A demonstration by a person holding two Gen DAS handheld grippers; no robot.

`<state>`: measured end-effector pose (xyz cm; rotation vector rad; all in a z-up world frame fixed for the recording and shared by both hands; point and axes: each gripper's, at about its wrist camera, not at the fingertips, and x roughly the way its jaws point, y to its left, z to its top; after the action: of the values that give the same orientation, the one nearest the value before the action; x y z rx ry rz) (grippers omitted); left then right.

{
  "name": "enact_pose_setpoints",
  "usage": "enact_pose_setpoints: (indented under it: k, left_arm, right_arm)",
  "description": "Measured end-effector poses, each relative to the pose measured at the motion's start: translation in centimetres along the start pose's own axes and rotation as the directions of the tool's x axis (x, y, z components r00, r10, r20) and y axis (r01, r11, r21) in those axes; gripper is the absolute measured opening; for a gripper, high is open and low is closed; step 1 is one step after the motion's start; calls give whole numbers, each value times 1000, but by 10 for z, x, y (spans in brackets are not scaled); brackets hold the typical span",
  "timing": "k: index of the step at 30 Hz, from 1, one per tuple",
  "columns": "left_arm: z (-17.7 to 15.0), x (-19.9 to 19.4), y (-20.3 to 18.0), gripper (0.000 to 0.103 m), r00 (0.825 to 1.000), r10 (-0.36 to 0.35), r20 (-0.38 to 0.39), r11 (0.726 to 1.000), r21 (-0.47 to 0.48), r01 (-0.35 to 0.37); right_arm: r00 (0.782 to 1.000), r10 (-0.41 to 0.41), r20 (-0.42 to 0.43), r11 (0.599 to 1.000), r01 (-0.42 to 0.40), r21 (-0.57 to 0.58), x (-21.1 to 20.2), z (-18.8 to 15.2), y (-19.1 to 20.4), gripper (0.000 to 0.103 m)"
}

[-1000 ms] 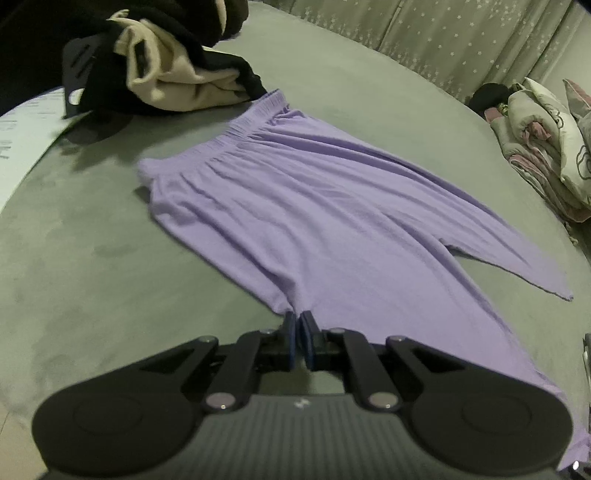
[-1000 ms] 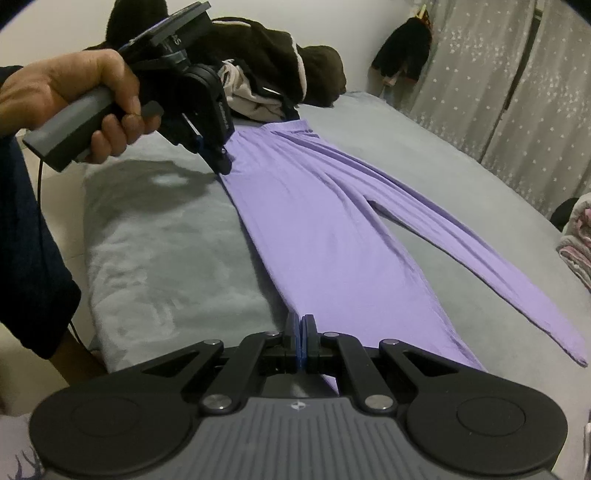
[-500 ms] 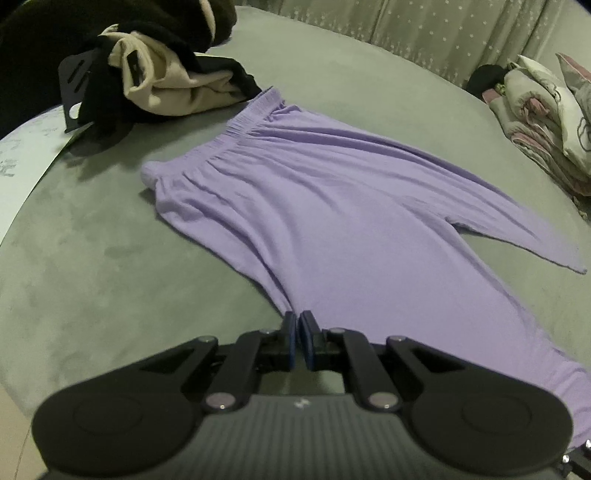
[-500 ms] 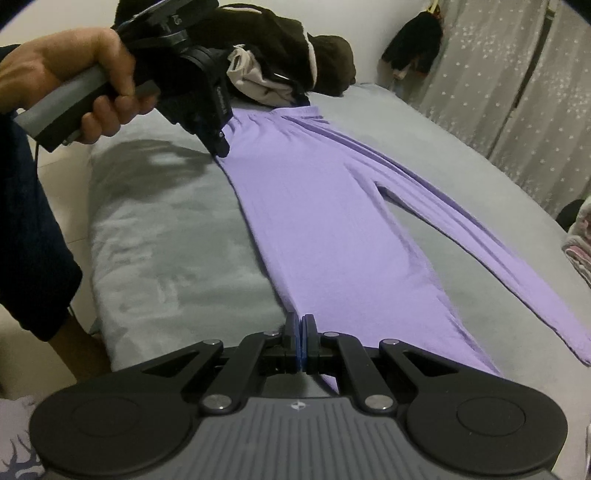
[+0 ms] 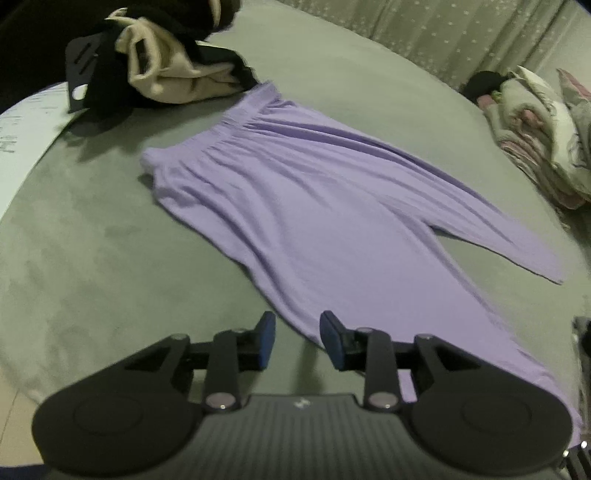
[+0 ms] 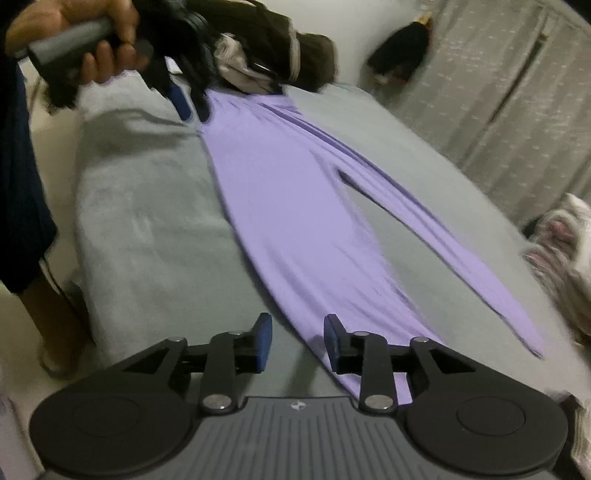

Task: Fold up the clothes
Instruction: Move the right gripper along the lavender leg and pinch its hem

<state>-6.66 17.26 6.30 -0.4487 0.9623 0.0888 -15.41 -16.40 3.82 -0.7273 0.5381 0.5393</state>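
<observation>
Opening, both of the two grippers: left gripper [image 5: 297,341] parting its jaws just above the near edge of the one pair of lilac trousers [image 5: 314,206], nothing pressed between the blue pads [image 5: 266,341], the cloth edge lying below the gap. Likewise spreading, the right gripper [image 6: 297,343], hovering over the hem end of the near trouser leg [image 6: 369,332], pads clear of the fabric. Lying flat on the grey bed [image 5: 74,258], the trousers, two legs splitting apart toward the right in the left wrist view, elastic waistband [image 5: 236,118] pointing toward the far clothes. Gripping the grey handle of the left gripper at the top left of the right wrist view, one bare hand [image 6: 85,33], dark sleeve [image 6: 22,184] hanging beside the bed edge. Sitting just past the waistband, one heap of dark and cream garments [image 5: 173,66]. Resting at the far right, one bundle of patterned bedding [image 5: 543,125]. Hanging behind, pale dotted curtains [image 6: 498,81].
</observation>
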Motion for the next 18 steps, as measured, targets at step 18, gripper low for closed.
enact_pose_setpoints:
  k: [18]
  left_arm:
    - [-45,20,-88,39,995,-43,-85,982,182,58]
  right_arm:
    - [891,-358,-279,932,359,-49,-25,-94,-49,29]
